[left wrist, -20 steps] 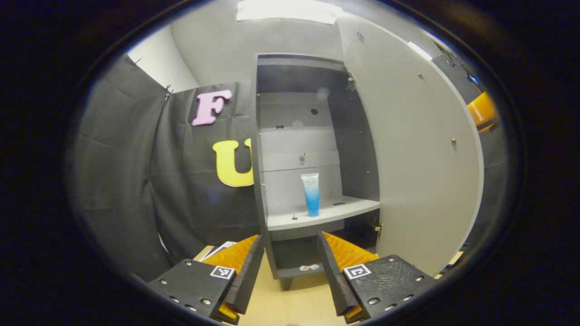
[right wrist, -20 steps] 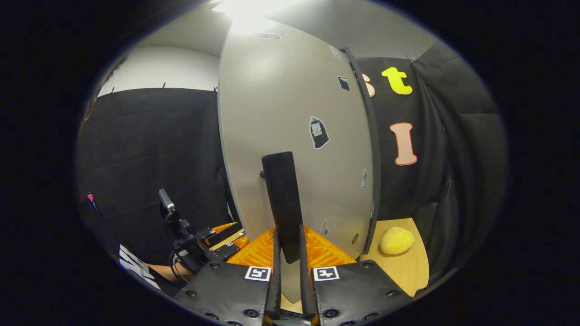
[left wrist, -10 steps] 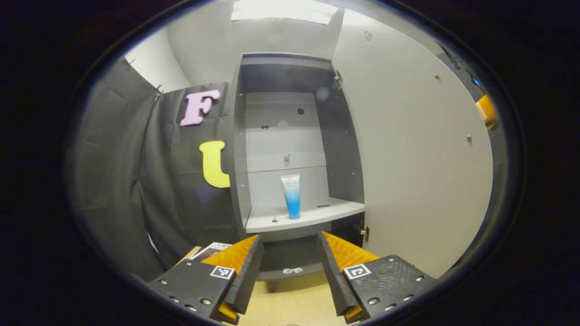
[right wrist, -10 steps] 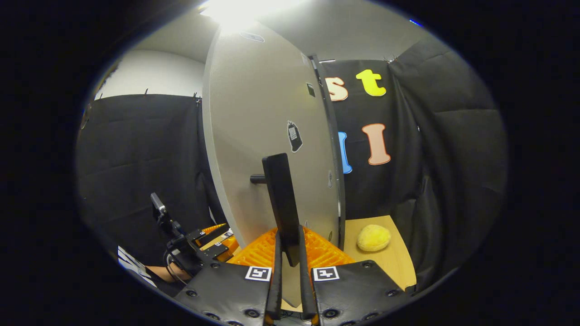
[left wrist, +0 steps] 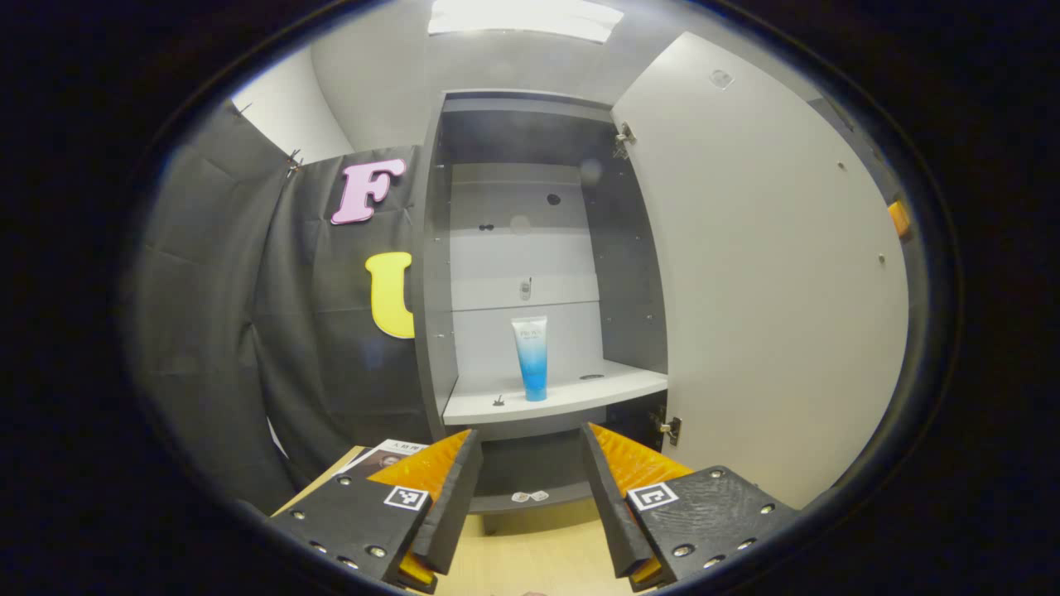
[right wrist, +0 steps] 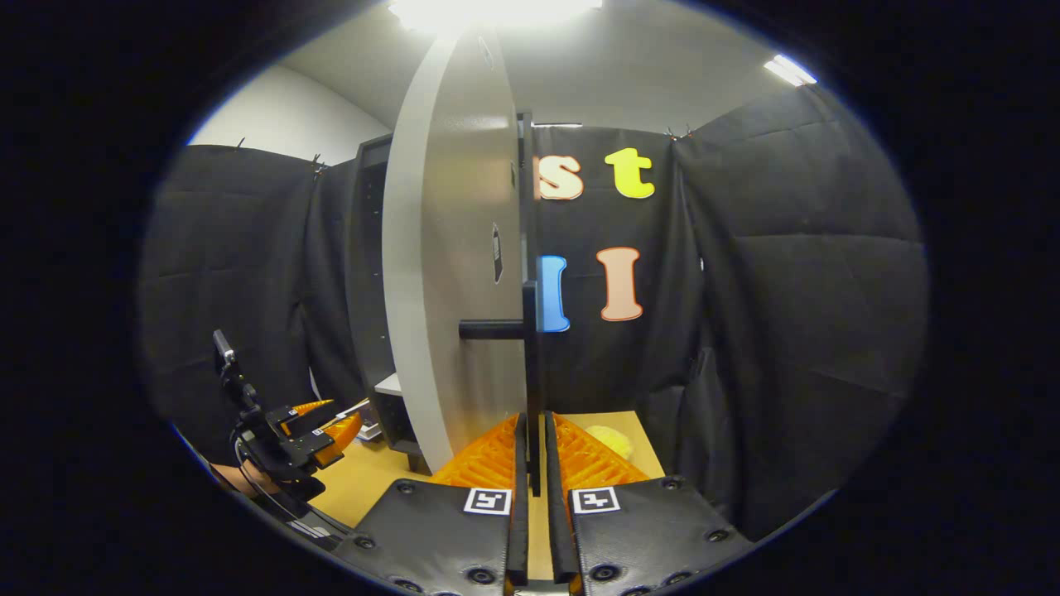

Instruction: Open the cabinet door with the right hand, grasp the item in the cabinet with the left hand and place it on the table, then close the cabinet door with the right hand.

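One tube (left wrist: 530, 356) is the whole matter here: it stands upright on the pale shelf (left wrist: 571, 397) inside the open cabinet (left wrist: 431, 273), cap end down and long axis vertical, with shelf bare on both sides of it. Starting at the left of the left gripper view, the booth's black cloth runs up to the cabinet's side wall; the tube sits next, in the middle of the opening, and the swung-out door (left wrist: 770, 281) fills the right. The left hand-held gripper (left wrist: 527, 497) hangs low in front with its fingers spread wide apart, holding nothing, over the tabletop (left wrist: 530, 563). The tube lies straight ahead of it and higher up, almost centred on the gap between the fingers, well apart and deeper in. In my judgement the coming reach is forward and upward, with the fingers meeting the tube from its two sides across that vertical axis; this is clearly the nearer hand-held gripper. In the right gripper view, going left to right, that same left hand-held gripper (right wrist: 319, 424) shows farther off, then the door edge-on (right wrist: 451, 273), then the dark bar handle (right wrist: 530, 364). The right hand-held gripper (right wrist: 531, 463) is closed on that handle's lower end, fingers nearly together, keeping the door wide.
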`<state>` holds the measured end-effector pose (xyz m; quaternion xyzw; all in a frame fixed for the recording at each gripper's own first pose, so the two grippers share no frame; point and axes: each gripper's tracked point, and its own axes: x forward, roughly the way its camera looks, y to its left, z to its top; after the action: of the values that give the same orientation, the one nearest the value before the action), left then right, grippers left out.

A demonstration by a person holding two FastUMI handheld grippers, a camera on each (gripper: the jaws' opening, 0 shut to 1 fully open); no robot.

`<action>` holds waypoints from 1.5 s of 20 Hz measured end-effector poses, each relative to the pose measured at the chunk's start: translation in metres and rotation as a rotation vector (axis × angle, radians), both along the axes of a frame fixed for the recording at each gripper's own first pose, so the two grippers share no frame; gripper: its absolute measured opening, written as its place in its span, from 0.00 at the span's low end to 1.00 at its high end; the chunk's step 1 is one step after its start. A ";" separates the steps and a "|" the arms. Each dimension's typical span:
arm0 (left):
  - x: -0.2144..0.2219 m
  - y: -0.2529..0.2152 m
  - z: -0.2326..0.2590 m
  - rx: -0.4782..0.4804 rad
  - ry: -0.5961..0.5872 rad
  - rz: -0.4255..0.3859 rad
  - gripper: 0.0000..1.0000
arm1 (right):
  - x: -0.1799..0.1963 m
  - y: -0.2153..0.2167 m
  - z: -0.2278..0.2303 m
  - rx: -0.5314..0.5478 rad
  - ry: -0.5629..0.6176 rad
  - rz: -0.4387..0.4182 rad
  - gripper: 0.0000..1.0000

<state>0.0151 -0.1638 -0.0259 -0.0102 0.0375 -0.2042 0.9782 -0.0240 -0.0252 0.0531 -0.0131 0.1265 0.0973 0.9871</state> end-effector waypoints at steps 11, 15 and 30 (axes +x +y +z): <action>0.058 -0.043 0.027 0.004 -0.067 0.037 0.72 | -0.030 -0.091 0.015 0.005 -0.099 -0.179 0.50; 0.093 -0.054 0.031 0.007 -0.074 0.081 0.72 | -0.033 -0.119 -0.003 -0.028 -0.061 -0.258 0.92; 0.177 -0.069 -0.005 -0.019 0.069 0.144 0.72 | -0.005 -0.151 -0.064 -0.044 0.110 -0.328 0.92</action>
<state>0.1917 -0.2328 -0.0314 -0.0291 0.0687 -0.1329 0.9883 -0.0288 -0.1761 -0.0112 -0.0083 0.1829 -0.0675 0.9808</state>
